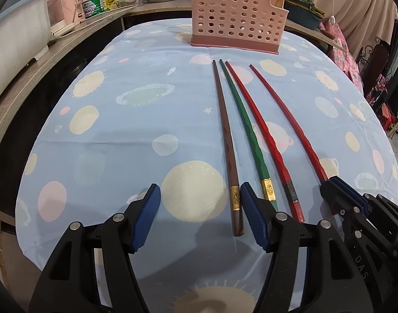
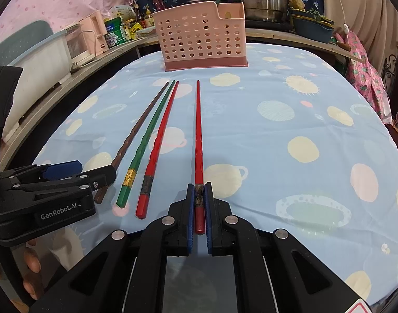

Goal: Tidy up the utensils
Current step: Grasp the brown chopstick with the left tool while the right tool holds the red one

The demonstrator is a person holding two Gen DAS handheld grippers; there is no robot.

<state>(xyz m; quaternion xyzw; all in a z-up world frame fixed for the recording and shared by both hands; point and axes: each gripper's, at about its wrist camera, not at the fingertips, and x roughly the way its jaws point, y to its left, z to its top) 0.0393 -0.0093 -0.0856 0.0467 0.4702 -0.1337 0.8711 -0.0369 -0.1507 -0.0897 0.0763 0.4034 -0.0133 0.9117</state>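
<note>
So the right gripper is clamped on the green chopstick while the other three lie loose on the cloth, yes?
Not quite: the right gripper is clamped on a red chopstick, not the green chopstick. The right wrist view shows it. The other three do lie loose on the cloth.

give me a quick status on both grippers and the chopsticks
Right gripper shut on outer red chopstick. Left gripper open around brown chopstick, not gripping. Green chopstick, second red chopstick on cloth. Path to pink holder clear.

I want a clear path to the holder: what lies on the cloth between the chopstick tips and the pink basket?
Nothing: in both wrist views only bare tablecloth separates the chopstick tips from the pink basket.
</note>
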